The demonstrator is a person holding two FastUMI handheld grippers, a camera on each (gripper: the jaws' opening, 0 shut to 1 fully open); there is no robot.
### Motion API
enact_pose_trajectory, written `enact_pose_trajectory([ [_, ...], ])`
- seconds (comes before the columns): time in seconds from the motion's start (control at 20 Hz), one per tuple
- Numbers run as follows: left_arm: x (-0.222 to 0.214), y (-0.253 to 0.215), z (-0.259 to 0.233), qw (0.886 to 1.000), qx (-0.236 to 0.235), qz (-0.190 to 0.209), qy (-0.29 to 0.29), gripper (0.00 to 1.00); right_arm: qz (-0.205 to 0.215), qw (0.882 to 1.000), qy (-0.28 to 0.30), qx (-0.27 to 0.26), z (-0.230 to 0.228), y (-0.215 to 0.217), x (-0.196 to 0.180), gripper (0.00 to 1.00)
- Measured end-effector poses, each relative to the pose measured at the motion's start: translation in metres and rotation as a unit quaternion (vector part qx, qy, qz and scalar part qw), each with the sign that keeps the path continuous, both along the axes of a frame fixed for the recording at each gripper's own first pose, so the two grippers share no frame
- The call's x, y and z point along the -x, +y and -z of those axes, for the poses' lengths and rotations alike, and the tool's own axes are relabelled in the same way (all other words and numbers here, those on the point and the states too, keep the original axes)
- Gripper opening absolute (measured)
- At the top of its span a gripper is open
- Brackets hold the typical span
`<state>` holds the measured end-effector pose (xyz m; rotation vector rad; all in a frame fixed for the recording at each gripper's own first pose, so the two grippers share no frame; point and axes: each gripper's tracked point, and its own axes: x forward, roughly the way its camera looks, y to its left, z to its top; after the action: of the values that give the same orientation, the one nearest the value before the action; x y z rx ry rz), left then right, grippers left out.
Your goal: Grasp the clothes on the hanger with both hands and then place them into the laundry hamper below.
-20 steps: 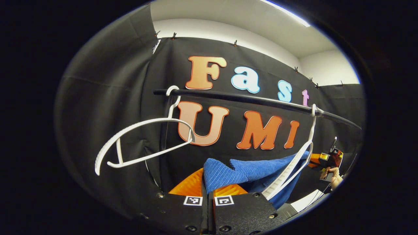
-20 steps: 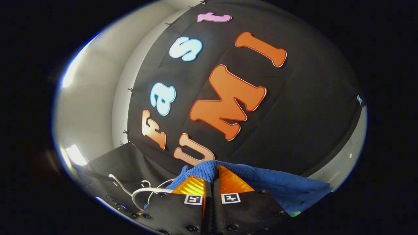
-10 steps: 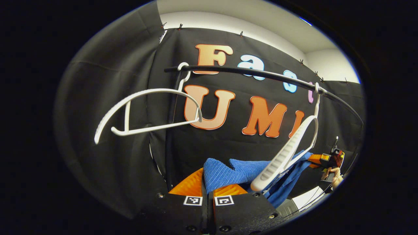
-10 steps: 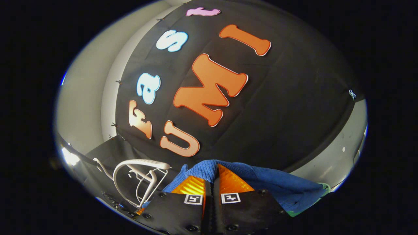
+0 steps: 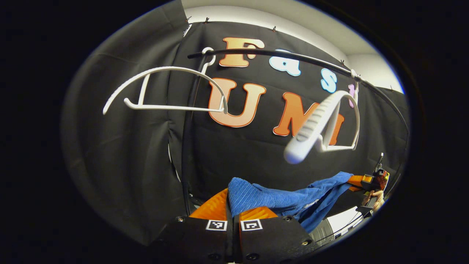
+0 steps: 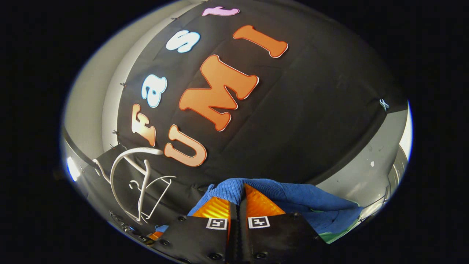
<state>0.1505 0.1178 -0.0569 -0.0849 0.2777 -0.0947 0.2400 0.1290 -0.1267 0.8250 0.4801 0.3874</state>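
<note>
The left gripper [image 5: 233, 203] and right gripper [image 6: 237, 200] each pinch an edge of the blue cloth [image 5: 278, 200] (stretched between them). Two bare white hangers [image 5: 165, 90] hang above, apart from the cloth.

I am in a recording booth, not a home: black cloth [image 5: 121, 146] is clipped up as walls, a black rail [image 5: 278, 55] carries two bare white hangers [image 5: 165, 88], and plain white wall [image 6: 88, 99] shows behind.

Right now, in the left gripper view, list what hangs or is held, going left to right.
Empty hanger → blue cloth → second hanger → right gripper with the hand holding it.
</note>
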Motion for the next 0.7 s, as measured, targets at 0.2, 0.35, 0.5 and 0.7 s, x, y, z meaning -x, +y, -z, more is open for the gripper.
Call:
enact_pose_trajectory([
  [0.2, 0.003, -0.022, 0.016, 1.000, 0.003, 0.010, 0.011, 0.00, -0.001, 1.000, 0.017, 0.015, 0.021, -0.002, 0.017, 0.07],
  [0.35, 0.005, -0.043, 0.030, 0.999, 0.004, 0.024, 0.022, 0.00, -0.006, 0.999, 0.023, 0.022, 0.029, 0.000, 0.027, 0.07],
  [0.5, 0.006, -0.066, 0.040, 0.999, 0.007, 0.038, 0.033, 0.00, -0.011, 0.999, 0.021, 0.035, 0.034, 0.002, 0.037, 0.07],
  [0.7, 0.006, -0.105, 0.051, 0.997, 0.013, 0.065, 0.044, 0.01, -0.027, 0.998, 0.018, 0.059, 0.040, 0.009, 0.053, 0.07],
])
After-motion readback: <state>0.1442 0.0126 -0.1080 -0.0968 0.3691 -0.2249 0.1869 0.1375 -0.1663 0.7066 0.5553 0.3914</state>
